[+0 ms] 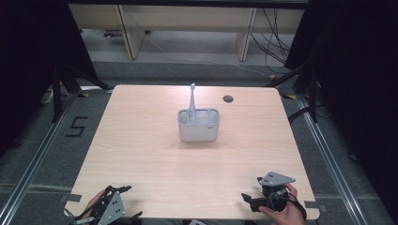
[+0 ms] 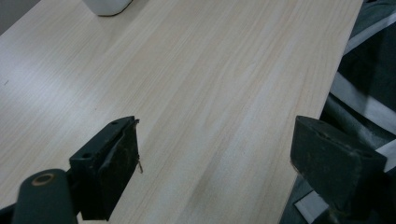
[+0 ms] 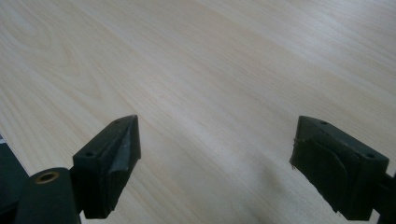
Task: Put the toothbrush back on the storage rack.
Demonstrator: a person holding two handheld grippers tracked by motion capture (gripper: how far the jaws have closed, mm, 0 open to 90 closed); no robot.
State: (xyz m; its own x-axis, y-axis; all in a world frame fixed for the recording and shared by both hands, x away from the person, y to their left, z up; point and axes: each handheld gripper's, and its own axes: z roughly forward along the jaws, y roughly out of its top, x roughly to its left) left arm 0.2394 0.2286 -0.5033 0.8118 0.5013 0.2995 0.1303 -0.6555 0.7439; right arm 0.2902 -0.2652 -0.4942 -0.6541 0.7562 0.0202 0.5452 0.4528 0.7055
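Item: electric toothbrush (image 1: 192, 104), white, standing upright in the left compartment of a white holder (image 1: 199, 127); its head rises well above the rim.
Location: the holder sits near the middle of the desk (image 1: 141, 159), well apart from both grippers.
Left gripper (image 1: 123, 191): at the near left corner of the desk, jaws spread wide, nothing between them; in its own view (image 2: 215, 154) we see bare wood and a corner of the holder far off.
Right gripper (image 1: 251, 188): at the near right edge, jaws likewise spread and empty (image 3: 215, 154).
Risk, tipping: we judge the toothbrush top-heavy; a sideways nudge on approach could topple it or slide the light holder.
Risk, lifting: a pinch on the smooth handle may slip, or drag the holder up unless the other gripper steadies it.
Risk, reach: both grippers start far away, so a misaligned approach is likely.
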